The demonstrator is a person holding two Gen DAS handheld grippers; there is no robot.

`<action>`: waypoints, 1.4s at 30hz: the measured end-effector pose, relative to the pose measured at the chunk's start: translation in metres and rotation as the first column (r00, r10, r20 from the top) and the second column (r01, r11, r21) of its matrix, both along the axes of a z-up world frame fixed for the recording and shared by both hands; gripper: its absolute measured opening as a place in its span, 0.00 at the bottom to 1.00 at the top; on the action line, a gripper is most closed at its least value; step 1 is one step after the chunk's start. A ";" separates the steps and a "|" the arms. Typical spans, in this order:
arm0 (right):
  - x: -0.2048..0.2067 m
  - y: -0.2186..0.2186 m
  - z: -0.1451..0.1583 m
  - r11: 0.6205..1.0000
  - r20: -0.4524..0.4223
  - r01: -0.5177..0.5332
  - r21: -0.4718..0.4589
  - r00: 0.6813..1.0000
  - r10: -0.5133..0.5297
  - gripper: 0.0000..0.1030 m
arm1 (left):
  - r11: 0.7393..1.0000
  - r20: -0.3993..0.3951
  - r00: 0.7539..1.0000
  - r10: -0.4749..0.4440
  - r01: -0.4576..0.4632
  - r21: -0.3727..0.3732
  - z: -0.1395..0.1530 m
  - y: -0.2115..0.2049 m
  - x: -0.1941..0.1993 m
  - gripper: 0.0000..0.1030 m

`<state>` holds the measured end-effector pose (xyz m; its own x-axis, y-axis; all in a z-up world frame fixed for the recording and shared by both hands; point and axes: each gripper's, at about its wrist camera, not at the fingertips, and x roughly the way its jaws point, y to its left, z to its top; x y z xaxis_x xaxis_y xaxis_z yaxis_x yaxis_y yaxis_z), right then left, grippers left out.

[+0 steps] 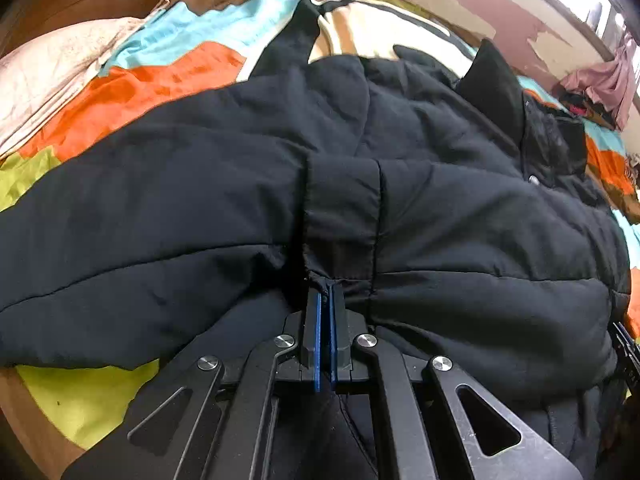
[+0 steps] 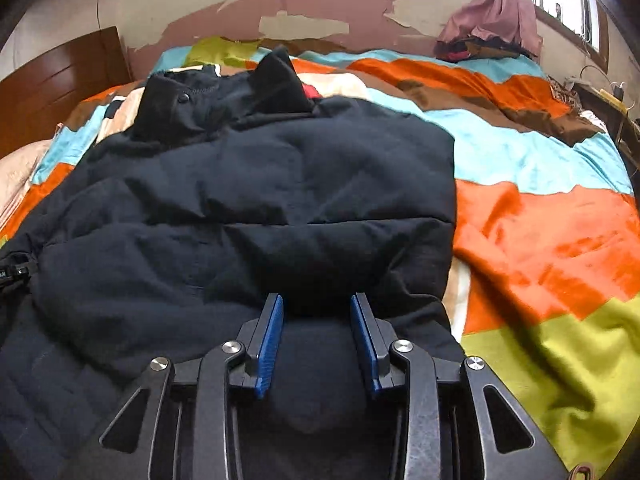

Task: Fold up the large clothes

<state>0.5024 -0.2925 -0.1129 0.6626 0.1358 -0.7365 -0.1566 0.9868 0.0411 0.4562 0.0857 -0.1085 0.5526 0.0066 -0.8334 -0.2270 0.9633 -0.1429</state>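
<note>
A large black padded jacket lies spread on the colourful bedspread, collar at the far end. My left gripper is shut on a fold of the jacket's near edge, beside a sleeve cuff. In the right wrist view the jacket fills the middle and left. My right gripper is open, its blue pads on either side of a bulge of the jacket's near edge, not closed on it.
A pale pillow lies at the far left by the wooden headboard. A heap of pink and dark clothes sits at the far right under the window. Bare bedspread extends right of the jacket.
</note>
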 end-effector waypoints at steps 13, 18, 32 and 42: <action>-0.010 0.010 0.008 0.998 0.049 0.014 -0.055 0.999 -0.011 0.55 | 0.953 0.081 0.995 0.052 -0.026 -0.303 0.021 0.048 -0.043 0.29; -0.031 0.037 0.037 0.999 0.085 -0.024 -0.044 0.996 0.028 0.71 | 0.937 0.192 0.974 0.123 -0.050 -0.345 0.056 0.089 -0.111 0.66; -0.056 0.229 0.056 0.939 0.100 -0.323 -0.116 0.937 0.334 0.78 | 0.720 0.096 0.766 0.636 -0.544 -0.430 0.040 0.243 -0.232 0.66; -0.018 0.317 0.023 0.921 0.036 -0.336 -0.196 0.936 0.349 0.78 | 0.679 0.140 0.705 0.696 -0.582 -0.447 0.033 0.277 -0.238 0.66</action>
<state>0.4840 0.0249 -0.0899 0.6495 0.2300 -0.7247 -0.4822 0.8616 -0.1588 0.2187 0.3627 -0.0757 0.7241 0.1942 -0.6618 -0.6624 0.4633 -0.5888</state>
